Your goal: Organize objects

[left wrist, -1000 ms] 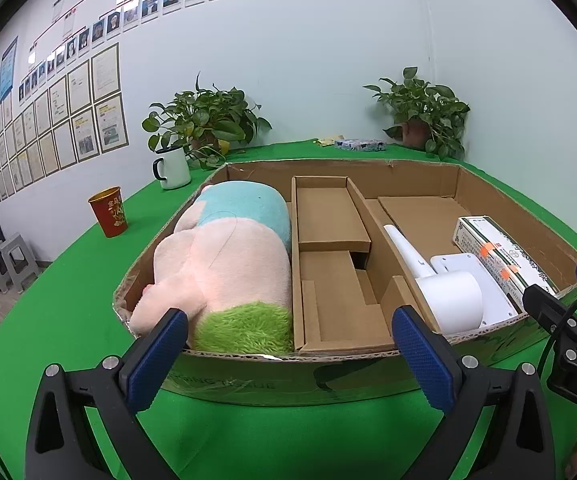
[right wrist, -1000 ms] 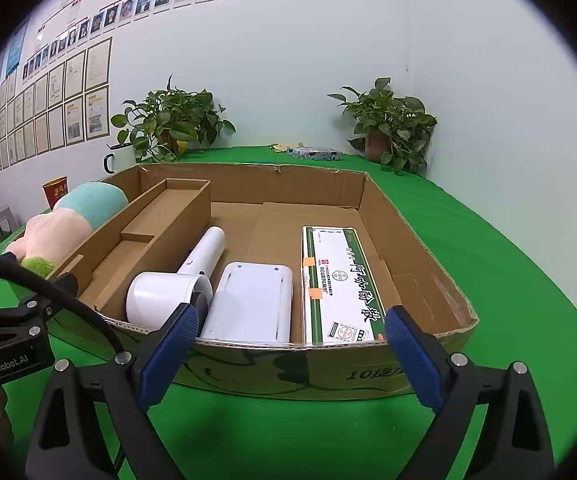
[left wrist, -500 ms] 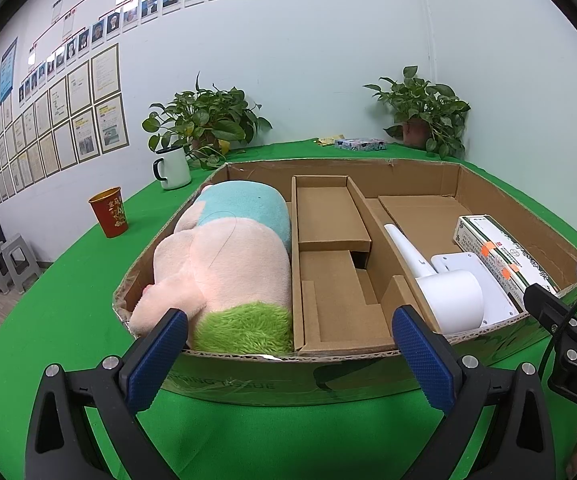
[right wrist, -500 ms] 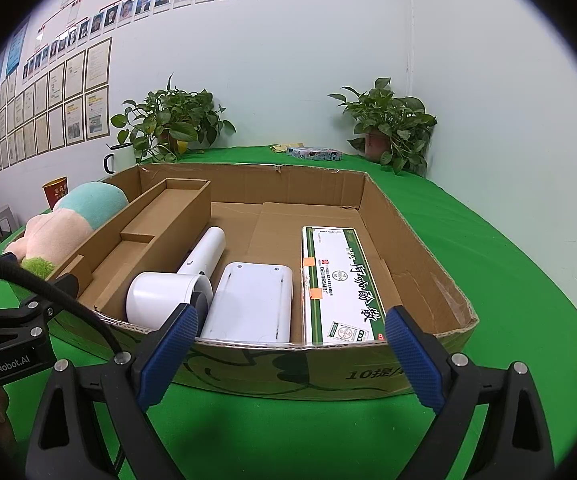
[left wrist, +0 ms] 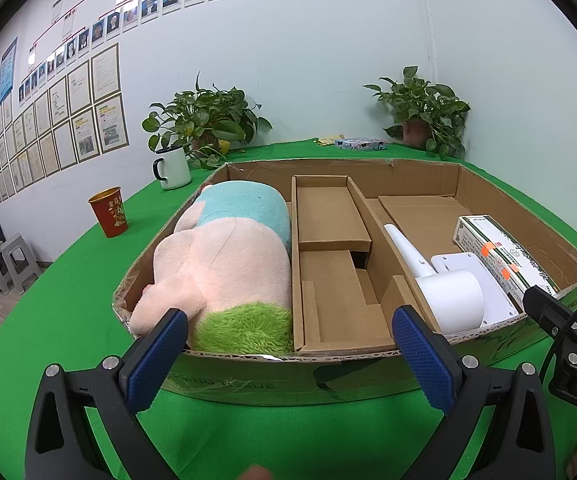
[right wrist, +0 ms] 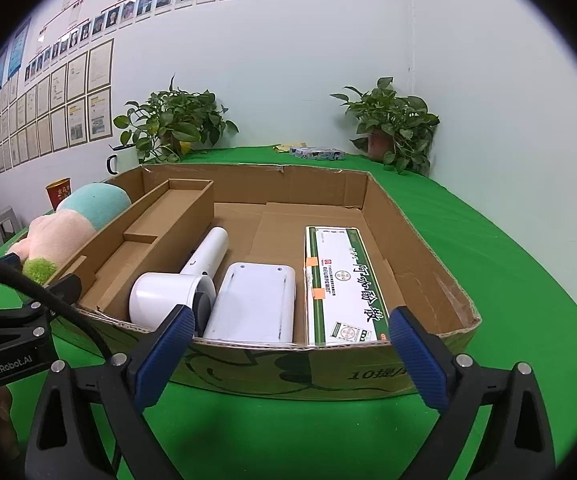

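A shallow cardboard box (left wrist: 248, 380) (right wrist: 288, 372) lies on the green table. In its left part lies a pink, teal and green plush toy (left wrist: 224, 260) (right wrist: 72, 224). A cardboard insert (left wrist: 328, 264) (right wrist: 148, 236) fills the middle. On the right lie a white hair dryer (left wrist: 444, 292) (right wrist: 176, 292), a flat white device (right wrist: 256, 304) and a green-and-white carton (right wrist: 340, 284) (left wrist: 500, 252). My left gripper (left wrist: 288, 356) is open and empty in front of the box's near wall. My right gripper (right wrist: 288, 356) is open and empty, also in front of that wall.
A white mug (left wrist: 172, 168), a red paper cup (left wrist: 108, 212), two potted plants (left wrist: 204, 120) (left wrist: 420, 112) and a small patterned packet (left wrist: 360, 144) stand on the table beyond the box. Grey stools (left wrist: 4, 260) stand on the floor at left.
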The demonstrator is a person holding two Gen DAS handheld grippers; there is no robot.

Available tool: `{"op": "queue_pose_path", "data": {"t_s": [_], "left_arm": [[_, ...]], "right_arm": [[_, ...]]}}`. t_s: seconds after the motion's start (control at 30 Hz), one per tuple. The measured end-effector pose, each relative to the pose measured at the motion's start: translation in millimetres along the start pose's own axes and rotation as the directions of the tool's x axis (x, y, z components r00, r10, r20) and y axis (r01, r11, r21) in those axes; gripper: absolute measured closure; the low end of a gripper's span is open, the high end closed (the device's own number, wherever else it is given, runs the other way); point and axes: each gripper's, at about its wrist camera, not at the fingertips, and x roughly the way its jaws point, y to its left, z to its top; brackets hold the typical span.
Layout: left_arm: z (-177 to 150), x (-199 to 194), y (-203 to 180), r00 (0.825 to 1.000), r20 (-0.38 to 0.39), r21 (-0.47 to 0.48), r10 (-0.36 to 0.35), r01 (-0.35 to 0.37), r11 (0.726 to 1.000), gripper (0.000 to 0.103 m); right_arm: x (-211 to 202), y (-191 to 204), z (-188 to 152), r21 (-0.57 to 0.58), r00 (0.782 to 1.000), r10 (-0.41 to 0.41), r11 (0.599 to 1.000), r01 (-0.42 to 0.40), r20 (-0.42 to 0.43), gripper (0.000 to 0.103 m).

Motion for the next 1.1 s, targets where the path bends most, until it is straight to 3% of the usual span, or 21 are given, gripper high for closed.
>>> {"op": "queue_pose_path", "data": {"t_s": [1.1], "left_arm": [[-0.1, -0.6, -0.6, 1.0, 0.0, -0.001, -0.001, 0.001, 1.0, 0.0]], "right_arm": [[-8.3, 5.8, -2.4, -0.003, 1.0, 0.019, 1.0, -0.019, -0.002, 0.001]]}}
